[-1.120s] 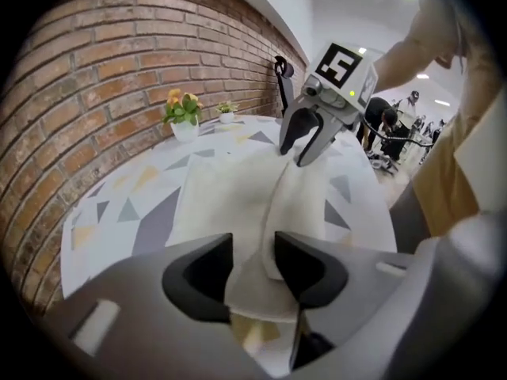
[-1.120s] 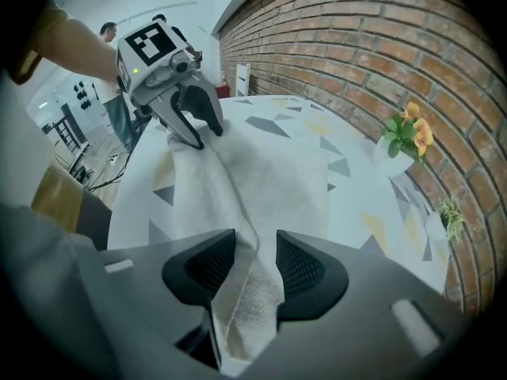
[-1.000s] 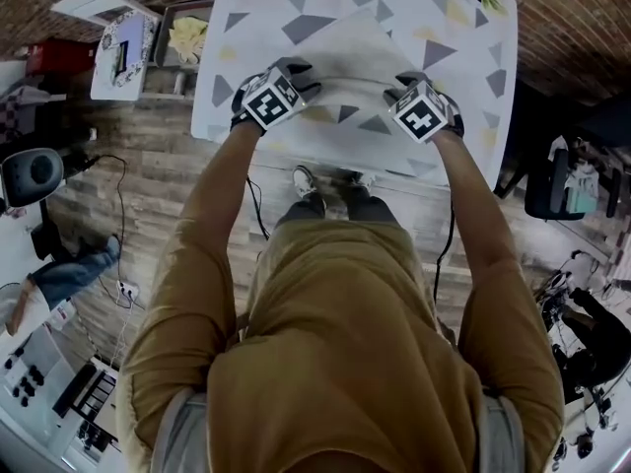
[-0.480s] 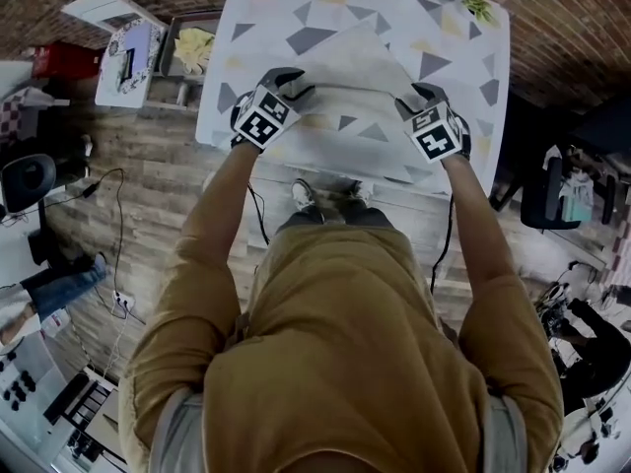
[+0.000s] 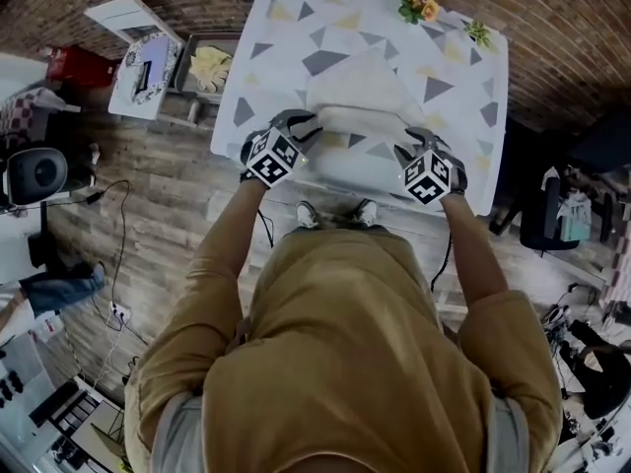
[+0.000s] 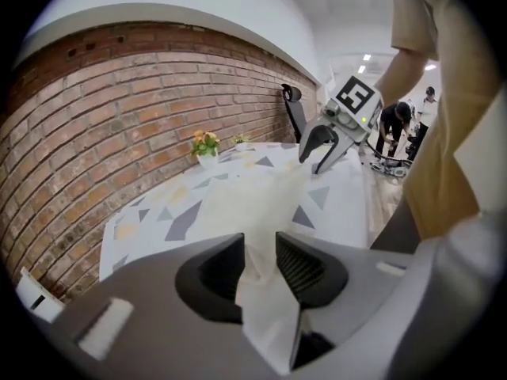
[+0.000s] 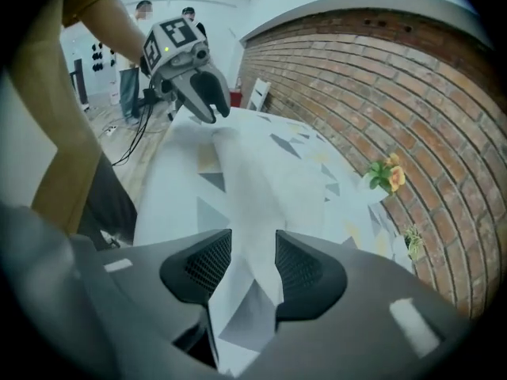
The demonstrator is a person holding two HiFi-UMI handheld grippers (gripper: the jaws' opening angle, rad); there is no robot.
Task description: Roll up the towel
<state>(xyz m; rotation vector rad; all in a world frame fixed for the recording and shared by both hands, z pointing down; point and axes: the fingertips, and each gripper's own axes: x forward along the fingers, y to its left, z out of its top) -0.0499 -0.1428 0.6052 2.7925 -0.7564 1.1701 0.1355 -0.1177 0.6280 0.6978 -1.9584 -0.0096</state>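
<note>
A pale cream towel (image 5: pixel 360 87) lies on the table (image 5: pixel 463 87), which has a triangle-patterned cloth. The towel's near edge is lifted and curled into a thick fold between my two grippers. My left gripper (image 5: pixel 301 123) is shut on the towel's near left corner, and the cloth (image 6: pixel 265 299) runs between its pads. My right gripper (image 5: pixel 412 144) is shut on the near right corner, with fabric (image 7: pixel 245 291) pinched between its pads. Each gripper shows in the other's view: the right gripper (image 6: pixel 323 145) and the left gripper (image 7: pixel 207 97). Both hang a little above the table.
A small pot of orange flowers (image 5: pixel 419 5) and a green sprig (image 5: pixel 480 33) stand at the table's far edge by the brick wall. A white chair (image 5: pixel 133 28) and a tray (image 5: pixel 210 67) sit to the left. An office chair (image 5: pixel 552 200) is at the right.
Both grippers have risen and moved away from the table's near edge, carrying the towel's near edge with them. It now forms a raised fold between them.
</note>
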